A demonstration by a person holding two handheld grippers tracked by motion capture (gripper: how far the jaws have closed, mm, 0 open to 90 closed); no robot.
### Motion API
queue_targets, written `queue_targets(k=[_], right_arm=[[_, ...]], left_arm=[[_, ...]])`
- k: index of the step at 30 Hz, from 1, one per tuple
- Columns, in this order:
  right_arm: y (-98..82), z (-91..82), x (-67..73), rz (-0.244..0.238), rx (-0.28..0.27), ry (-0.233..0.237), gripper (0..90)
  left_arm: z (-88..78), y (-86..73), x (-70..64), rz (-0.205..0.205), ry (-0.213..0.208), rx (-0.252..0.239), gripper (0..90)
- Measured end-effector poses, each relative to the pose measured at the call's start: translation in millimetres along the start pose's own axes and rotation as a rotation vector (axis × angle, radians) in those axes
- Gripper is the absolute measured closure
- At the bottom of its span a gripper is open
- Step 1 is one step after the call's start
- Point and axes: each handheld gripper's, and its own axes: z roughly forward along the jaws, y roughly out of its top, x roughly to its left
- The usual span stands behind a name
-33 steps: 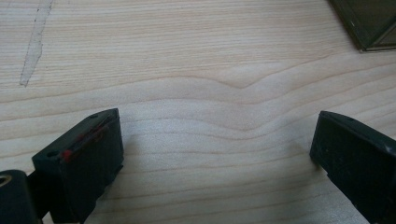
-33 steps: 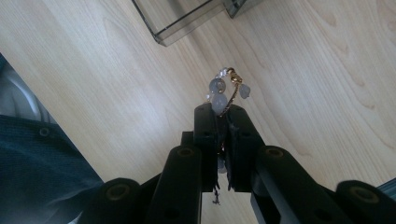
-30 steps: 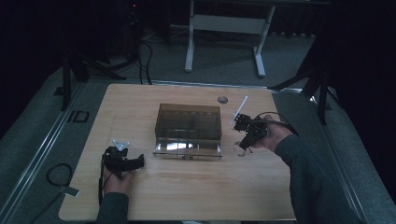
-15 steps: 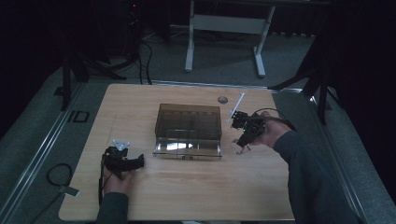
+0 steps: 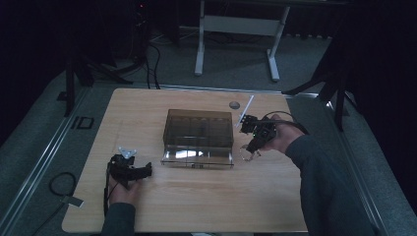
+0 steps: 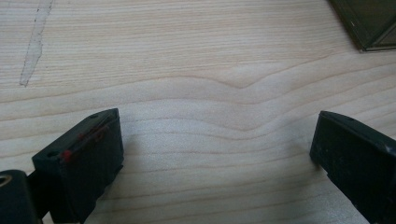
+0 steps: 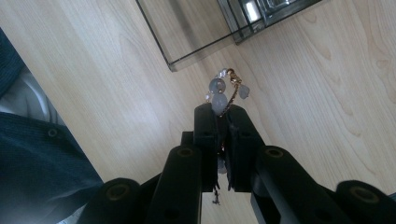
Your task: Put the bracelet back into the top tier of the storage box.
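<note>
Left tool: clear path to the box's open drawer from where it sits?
Probably yes. The left tool sits open on bare table, and nothing lies between it and the drawer of the smoked box.

Lab-like recording room: lone wooden table [image 5: 196,201], dark curtained surroundings, floor cables [image 5: 59,184], metal stand legs [image 5: 236,44]

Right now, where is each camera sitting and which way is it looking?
High view: sits above the person's side of the table, looking forward and down; both forearms, the left gripper and right gripper show.
Left gripper view: rides the left gripper, looking down at bare wood; its two open jaws show.
Right gripper view: rides the right gripper, looking down past jaws shut on a beaded bracelet; a sleeve shows.
Shared: the smoky clear box and its open drawer appear in the high and right gripper views.
</note>
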Motion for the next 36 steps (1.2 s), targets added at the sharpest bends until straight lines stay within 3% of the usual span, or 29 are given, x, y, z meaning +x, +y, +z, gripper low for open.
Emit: queue_targets(k=[36], right_arm=[[26.3,-3.0,7.5,-0.060,-0.010,-0.001,84.2]], left_arm=[[0.0,0.0,0.0,0.000,0.000,0.000,2.8]])
